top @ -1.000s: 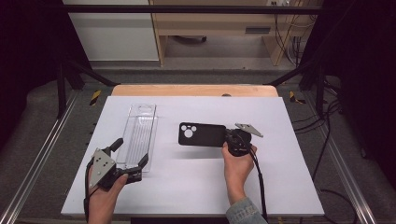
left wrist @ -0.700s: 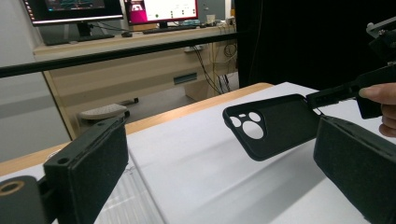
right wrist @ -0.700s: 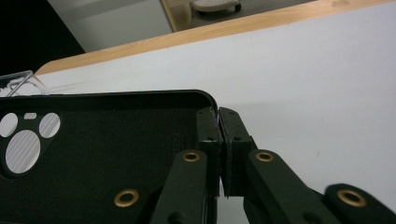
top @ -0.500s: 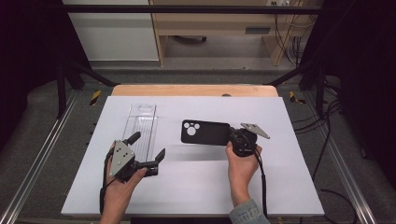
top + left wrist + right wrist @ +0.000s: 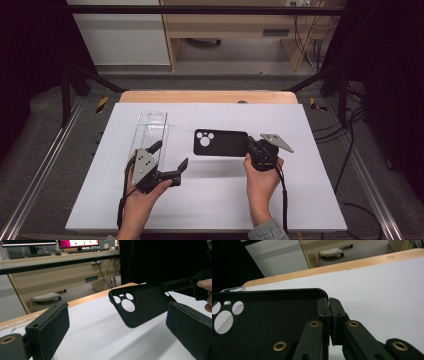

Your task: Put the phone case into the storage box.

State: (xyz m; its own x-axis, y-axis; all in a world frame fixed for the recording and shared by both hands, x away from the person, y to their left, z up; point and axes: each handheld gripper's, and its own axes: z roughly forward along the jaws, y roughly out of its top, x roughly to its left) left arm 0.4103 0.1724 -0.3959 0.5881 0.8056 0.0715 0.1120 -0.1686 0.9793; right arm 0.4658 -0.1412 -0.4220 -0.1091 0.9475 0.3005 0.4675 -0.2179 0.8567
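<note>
Item: black phone case (image 5: 220, 143), lifted clear of counter (image 5: 310, 200), shadow beneath; a second ago lower, further left. Right tool (image 5: 248, 145) clamped shut on case's short edge. Left tool (image 5: 172, 161) wide open, empty, moved from counter's left edge in toward case. Judged: handover or two-tool grip coming. Clear plastic package (image 5: 149, 131) unmoved. Hidden: case's outer face; my right tool's tips under grey plate.

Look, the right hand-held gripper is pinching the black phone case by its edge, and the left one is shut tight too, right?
Not quite. The right hand-held gripper does pinch the black phone case by its edge, but the left hand-held gripper is open: the left gripper view shows its two pads wide apart with nothing between them.
</note>
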